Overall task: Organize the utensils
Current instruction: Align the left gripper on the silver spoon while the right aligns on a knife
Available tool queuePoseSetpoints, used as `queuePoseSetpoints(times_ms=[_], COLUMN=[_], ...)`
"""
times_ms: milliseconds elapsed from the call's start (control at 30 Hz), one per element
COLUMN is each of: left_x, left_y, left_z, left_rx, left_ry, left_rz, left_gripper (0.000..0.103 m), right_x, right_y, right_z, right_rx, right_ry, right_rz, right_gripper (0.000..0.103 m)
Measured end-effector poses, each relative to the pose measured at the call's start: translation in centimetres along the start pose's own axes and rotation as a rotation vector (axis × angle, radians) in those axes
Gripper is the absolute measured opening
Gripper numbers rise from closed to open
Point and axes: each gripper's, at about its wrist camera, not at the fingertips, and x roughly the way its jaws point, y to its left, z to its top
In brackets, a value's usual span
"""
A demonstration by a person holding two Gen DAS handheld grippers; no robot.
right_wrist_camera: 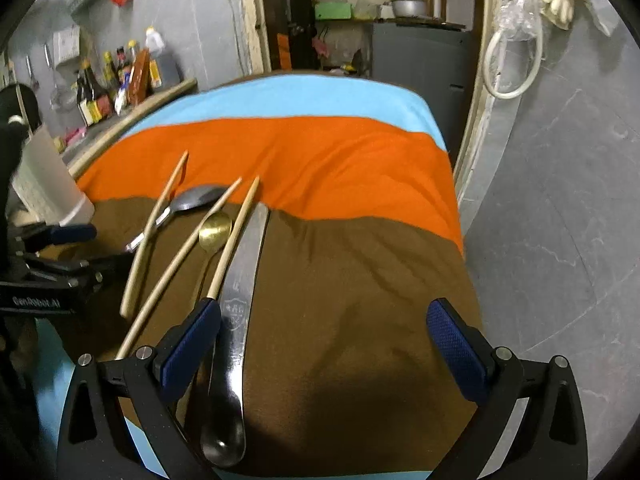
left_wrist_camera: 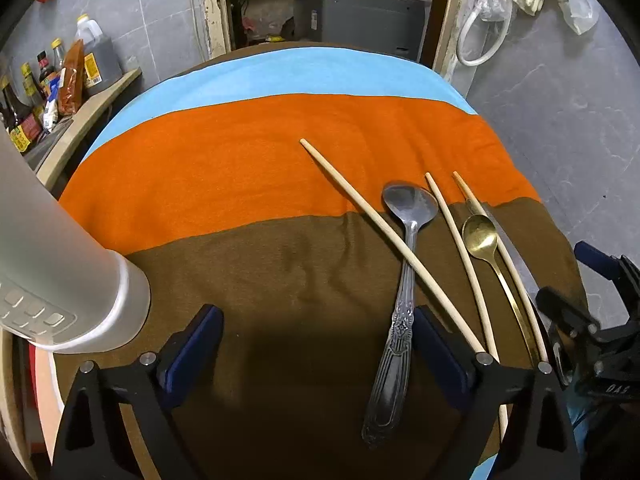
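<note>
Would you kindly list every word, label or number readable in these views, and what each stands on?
"GenRobot.AI": on the black body of the left claw.
"D.A.S": on the black right claw.
Stamped emblem on the steel knife blade: unreadable.
Sauce bottle labels: too small.

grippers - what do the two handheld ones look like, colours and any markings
Both match: black angular plastic frames with silver pivot pins and two fingers faced with dark blue textured pads. The left gripper also shows from the side in the right wrist view, with white lettering that looks like "GenRobot.AI". The right gripper shows in the left wrist view with small white letters, roughly "D.A.S". No cables or sleeves are visible.
</note>
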Motion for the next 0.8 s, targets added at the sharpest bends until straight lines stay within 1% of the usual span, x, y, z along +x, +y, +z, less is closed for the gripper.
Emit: queuePoseSetpoints(times_ms=[67, 167, 267, 300, 333, 367, 433, 500, 567, 633, 767, 800], left_x=[0.0, 0.3, 0.5, 0.5, 0.6, 0.7, 0.8, 1.1, 1.3, 1.6, 2.0, 2.2], left_y=[-0.3, -0.6, -1.0, -1.1, -1.3, -1.5, -1.9, -2.1, -2.3, -2.4, -2.6, -2.7], left_z=[0.1, 0.5, 1.1, 1.2, 1.5, 1.7, 2.1, 2.5, 2.9, 3.2, 4.0, 4.4], left_rx=[0.007, 0.015, 0.035, 0.04, 0.048, 0.057, 0.071, 0.077, 0.08, 0.086, 0.089, 0.09], left_ry=[0.0, -0.004, -0.017, -0.021, -0.027, -0.033, -0.04, -0.042, -0.043, -0.047, -0.054, -0.054], left_rz=[0.008, 0.012, 0.001, -0.005, -0.012, -0.02, -0.031, -0.045, -0.049, -0.052, -0.056, -0.061], left_gripper=[0.092, 0.086, 0.076, 0.07, 0.064, 0.061, 0.052, 0.047, 0.045, 0.044, 0.041, 0.038], right_x=[0.0, 0.1, 0.2, 0.3, 0.4, 0.5, 0.4, 0.4, 0.5, 0.4, 0.9, 1.2], right_y=[0.4, 0.8, 0.8, 0.8, 0.6, 0.6, 0.7, 1.2, 1.6, 1.5, 1.3, 1.4], right_z=[0.3, 0.9, 1.7, 1.9, 2.2, 2.3, 2.2, 1.9, 1.5, 1.4, 1.9, 2.2], right_rx=[-0.016, -0.038, -0.042, -0.042, -0.042, -0.043, -0.058, -0.078, -0.103, -0.1, -0.106, -0.108], right_ry=[-0.003, -0.013, -0.012, -0.01, -0.008, -0.003, 0.006, 0.021, 0.042, 0.046, 0.034, 0.032], right_rz=[-0.017, -0.055, -0.08, -0.085, -0.082, -0.074, -0.051, -0.028, -0.027, -0.026, -0.041, -0.044], right_gripper=[0.101, 0.101, 0.101, 0.101, 0.101, 0.101, 0.101, 0.101, 0.101, 0.101, 0.101, 0.101])
